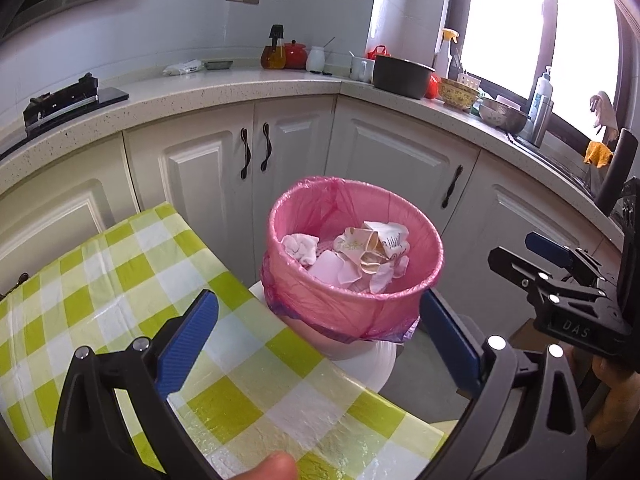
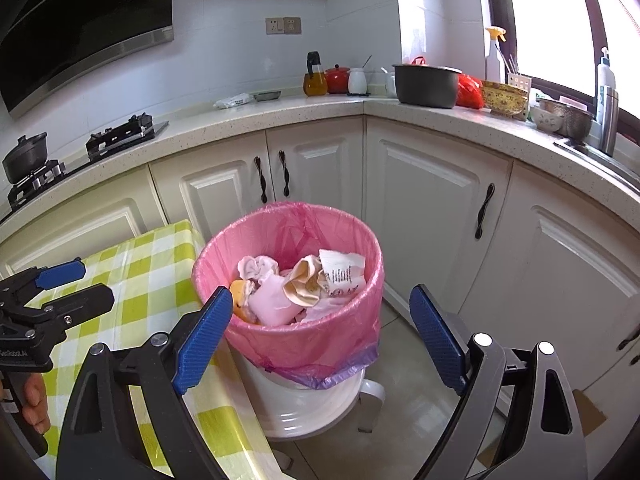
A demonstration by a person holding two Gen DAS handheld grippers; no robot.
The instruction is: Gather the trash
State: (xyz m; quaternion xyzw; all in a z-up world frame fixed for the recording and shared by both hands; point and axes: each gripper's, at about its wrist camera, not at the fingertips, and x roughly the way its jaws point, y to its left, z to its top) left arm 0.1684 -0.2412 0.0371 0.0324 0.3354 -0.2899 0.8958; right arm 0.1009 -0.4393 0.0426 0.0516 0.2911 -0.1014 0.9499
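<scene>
Both our grippers, left (image 1: 318, 322) and right (image 2: 322, 338), gape empty before the bin (image 2: 288, 392); we judge the drop done, next seeking more trash.

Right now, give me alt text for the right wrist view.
The open right gripper frames a pink-lined trash bin holding crumpled paper trash, beside a green-checked table. The left gripper shows at left, kitchen cabinets behind.

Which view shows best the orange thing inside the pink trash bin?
The right wrist view shows it best: the orange piece lies at the left inner edge of the pink trash bin, partly behind the right gripper's left finger. In the left wrist view, the bin shows only crumpled paper; no orange is visible.
</scene>
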